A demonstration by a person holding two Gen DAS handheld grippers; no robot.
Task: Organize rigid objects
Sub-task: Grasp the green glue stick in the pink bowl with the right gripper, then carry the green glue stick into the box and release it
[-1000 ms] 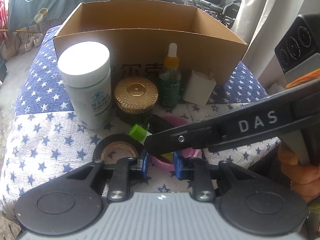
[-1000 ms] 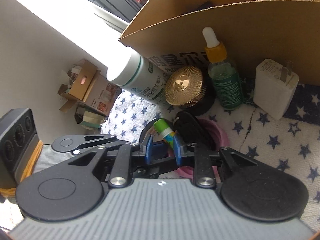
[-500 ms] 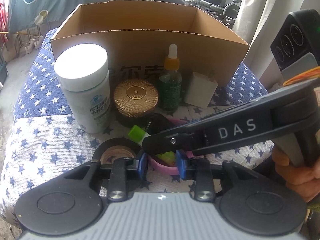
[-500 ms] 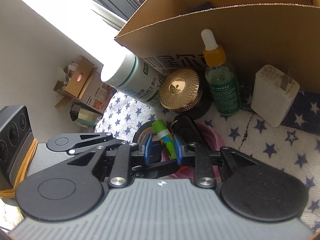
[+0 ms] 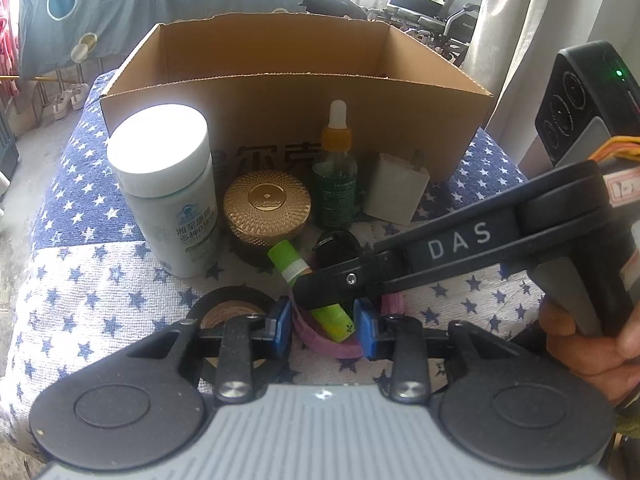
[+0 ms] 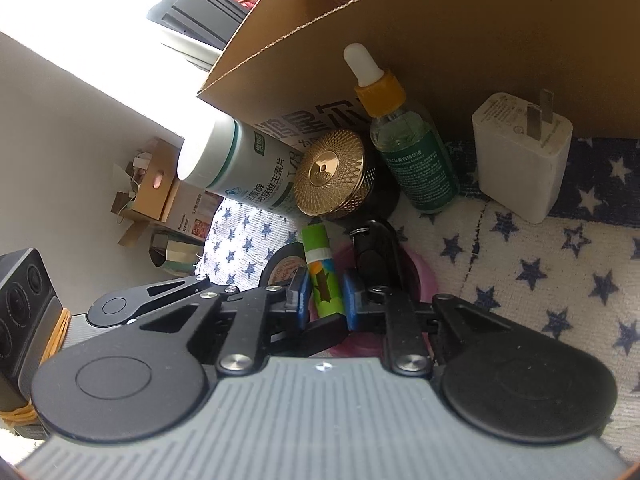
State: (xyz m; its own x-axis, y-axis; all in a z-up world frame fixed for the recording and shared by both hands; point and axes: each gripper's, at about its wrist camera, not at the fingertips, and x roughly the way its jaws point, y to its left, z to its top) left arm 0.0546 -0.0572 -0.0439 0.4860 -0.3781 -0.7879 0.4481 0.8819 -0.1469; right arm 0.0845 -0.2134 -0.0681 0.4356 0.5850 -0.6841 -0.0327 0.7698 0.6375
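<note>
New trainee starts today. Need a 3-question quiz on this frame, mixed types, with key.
1. True or false: the right claw is shut on the green glue stick.
2. Which item stands between the gold-lidded jar and the white charger?
A. black tape roll
B. dropper bottle
C. white pill bottle
3. Fill in: the row of items stands in front of the ____, not inside it.

Key
1. True; its blue pads press both sides of the stick.
2. B, the dropper bottle.
3. cardboard box.
</note>
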